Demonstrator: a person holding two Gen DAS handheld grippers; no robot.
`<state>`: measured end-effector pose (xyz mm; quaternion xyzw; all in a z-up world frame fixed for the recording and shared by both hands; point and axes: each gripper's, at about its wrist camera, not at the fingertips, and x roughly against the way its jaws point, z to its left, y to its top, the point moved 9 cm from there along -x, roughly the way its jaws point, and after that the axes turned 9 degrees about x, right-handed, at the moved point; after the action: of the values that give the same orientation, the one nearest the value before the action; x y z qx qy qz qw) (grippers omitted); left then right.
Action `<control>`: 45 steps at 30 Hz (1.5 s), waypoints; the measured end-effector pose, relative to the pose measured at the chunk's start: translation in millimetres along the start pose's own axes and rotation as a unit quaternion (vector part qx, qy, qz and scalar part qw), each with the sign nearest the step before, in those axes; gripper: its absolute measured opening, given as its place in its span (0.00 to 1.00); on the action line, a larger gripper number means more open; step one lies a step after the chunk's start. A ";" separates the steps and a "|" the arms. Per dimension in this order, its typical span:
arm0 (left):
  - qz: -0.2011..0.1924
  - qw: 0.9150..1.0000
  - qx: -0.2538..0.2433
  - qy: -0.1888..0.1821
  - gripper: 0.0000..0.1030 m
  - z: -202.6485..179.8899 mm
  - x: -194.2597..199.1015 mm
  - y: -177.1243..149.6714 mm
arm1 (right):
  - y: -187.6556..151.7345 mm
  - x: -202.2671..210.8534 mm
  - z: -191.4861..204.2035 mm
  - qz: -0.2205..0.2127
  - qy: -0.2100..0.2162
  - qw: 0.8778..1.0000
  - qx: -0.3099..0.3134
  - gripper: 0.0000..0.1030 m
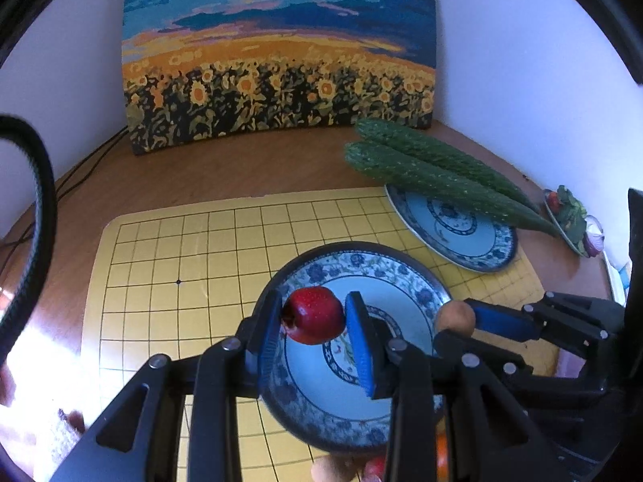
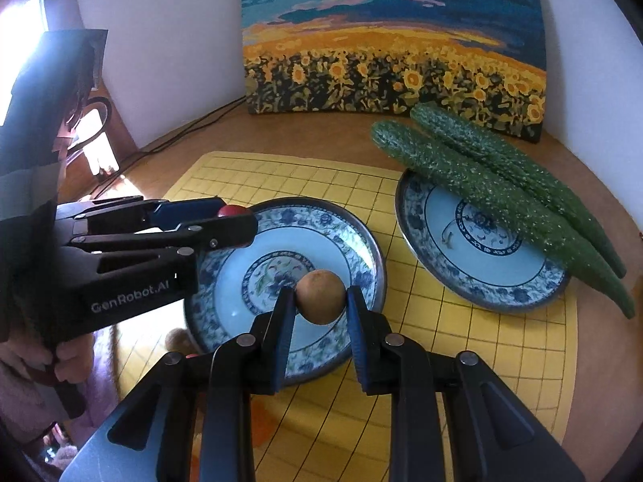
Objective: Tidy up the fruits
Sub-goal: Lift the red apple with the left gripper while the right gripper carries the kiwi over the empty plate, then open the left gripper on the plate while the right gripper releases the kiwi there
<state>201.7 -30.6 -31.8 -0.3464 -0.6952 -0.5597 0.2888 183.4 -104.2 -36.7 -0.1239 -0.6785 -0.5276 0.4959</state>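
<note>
The left gripper [image 1: 313,317] is hovering over the near plate [image 1: 418,273], its jaws pinching a glossy red fruit [image 1: 313,315]. The right gripper [image 2: 320,301] is reaching over the same plate's near rim, jaws clamping a round, matte tan fruit [image 2: 320,296]. Two cucumbers [image 2: 502,197] are lying across the far right plate [image 2: 518,277].

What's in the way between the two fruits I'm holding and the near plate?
Nothing visible. The red fruit in the left gripper and the brown fruit in the right gripper both hang over the near plate, whose face is bare.
</note>
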 end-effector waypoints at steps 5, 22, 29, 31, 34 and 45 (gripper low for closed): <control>0.005 1.000 0.001 0.005 0.33 2.1 -10.3 -0.7 | 2.8 -6.6 -4.0 0.002 -0.004 1.000 0.000 0.26; 0.003 1.000 -0.007 0.010 0.33 2.2 -16.5 0.5 | 2.5 -25.8 -2.9 0.017 -0.006 1.000 0.006 0.26; 0.009 1.000 -0.010 0.010 0.34 1.2 -16.8 -1.0 | 2.4 -26.3 -6.0 0.018 -0.008 1.000 0.003 0.26; 0.011 1.000 -0.013 0.012 0.34 0.5 -17.5 -1.9 | 2.5 -26.4 -7.7 0.018 -0.007 1.000 0.002 0.26; 0.015 1.000 -0.017 0.011 0.37 -0.7 -17.4 -3.6 | 1.7 -26.2 -8.4 0.019 -0.004 1.000 -0.001 0.26; 0.014 1.000 -0.011 0.016 0.48 5.2 4.5 -8.0 | 3.8 -4.9 0.4 0.003 -0.016 1.000 0.011 0.37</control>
<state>192.5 -25.9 -33.9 -0.3507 -0.6794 -0.5685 0.3038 188.1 -100.6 -38.4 -0.1292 -0.6914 -0.5168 0.4881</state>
